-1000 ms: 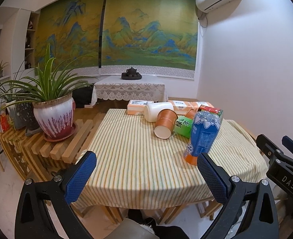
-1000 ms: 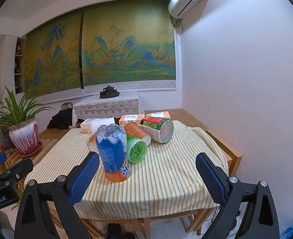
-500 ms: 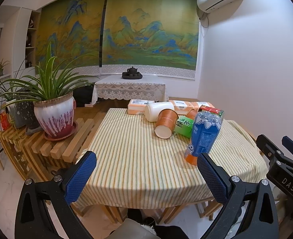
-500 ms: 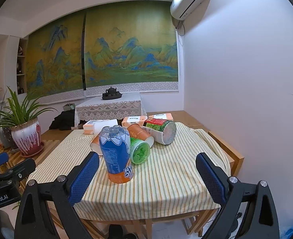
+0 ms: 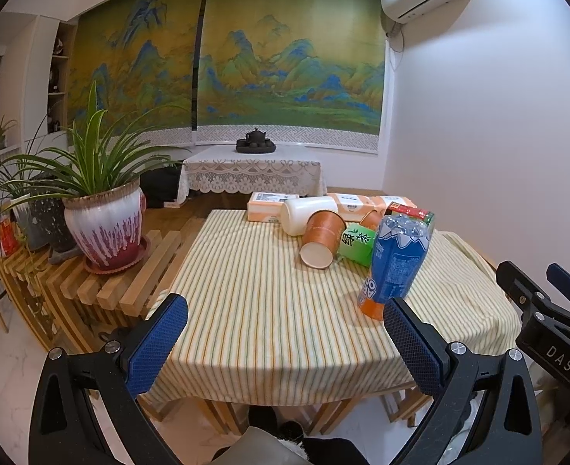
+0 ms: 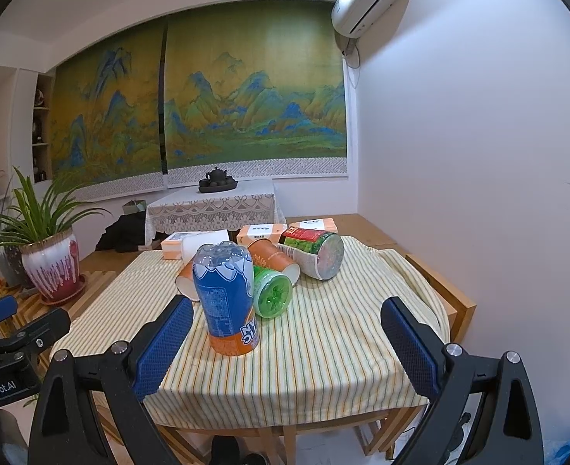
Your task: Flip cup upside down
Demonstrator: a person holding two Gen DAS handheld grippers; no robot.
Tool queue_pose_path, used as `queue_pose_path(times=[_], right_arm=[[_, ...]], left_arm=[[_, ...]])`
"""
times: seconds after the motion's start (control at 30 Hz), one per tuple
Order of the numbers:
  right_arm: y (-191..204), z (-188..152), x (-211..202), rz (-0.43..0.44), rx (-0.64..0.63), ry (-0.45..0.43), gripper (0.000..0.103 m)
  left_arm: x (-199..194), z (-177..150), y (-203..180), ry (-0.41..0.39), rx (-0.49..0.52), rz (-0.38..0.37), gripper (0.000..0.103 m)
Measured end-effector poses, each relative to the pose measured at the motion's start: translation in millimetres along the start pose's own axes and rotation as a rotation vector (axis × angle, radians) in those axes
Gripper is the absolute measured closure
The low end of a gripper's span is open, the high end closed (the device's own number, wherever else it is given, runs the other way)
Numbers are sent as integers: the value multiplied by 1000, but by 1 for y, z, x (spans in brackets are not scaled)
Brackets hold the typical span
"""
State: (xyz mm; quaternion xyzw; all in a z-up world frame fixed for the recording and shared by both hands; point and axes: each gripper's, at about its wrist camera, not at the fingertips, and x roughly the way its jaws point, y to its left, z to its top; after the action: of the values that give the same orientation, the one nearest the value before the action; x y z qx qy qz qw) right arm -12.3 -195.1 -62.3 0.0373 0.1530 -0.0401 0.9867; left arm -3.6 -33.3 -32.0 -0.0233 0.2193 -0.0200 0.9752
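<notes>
An orange paper cup [image 5: 321, 237] lies on its side on the striped tablecloth [image 5: 242, 271], its mouth facing me; in the right wrist view this cup [image 6: 186, 282] peeks out behind the blue bottle. A second orange cup [image 6: 272, 257] lies beside it, and a white cup [image 5: 309, 214] lies behind. My left gripper [image 5: 285, 308] hangs open over the table's near edge, well short of the cups. My right gripper [image 6: 286, 310] is open too, level with the near edge, holding nothing.
A blue bottle [image 5: 395, 267] stands cap-down in front of the cups, with a green bottle [image 5: 356, 242] and a red-green can [image 6: 315, 254] lying beside it. Tissue packs [image 5: 269, 205] sit at the far edge. A potted plant [image 5: 102, 228] stands on a slatted bench to the left.
The right gripper's view has drifted slightly to the left. The left gripper has barely moved. Nothing on the table has shifted.
</notes>
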Motion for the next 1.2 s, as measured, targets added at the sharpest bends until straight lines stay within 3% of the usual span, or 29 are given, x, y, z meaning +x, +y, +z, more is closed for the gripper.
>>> queue_pose_path(times=[1.2], right_arm=[[-1, -3, 5, -1, -2, 13, 7]], left_arm=[[3, -2, -1, 6, 5, -5, 1]])
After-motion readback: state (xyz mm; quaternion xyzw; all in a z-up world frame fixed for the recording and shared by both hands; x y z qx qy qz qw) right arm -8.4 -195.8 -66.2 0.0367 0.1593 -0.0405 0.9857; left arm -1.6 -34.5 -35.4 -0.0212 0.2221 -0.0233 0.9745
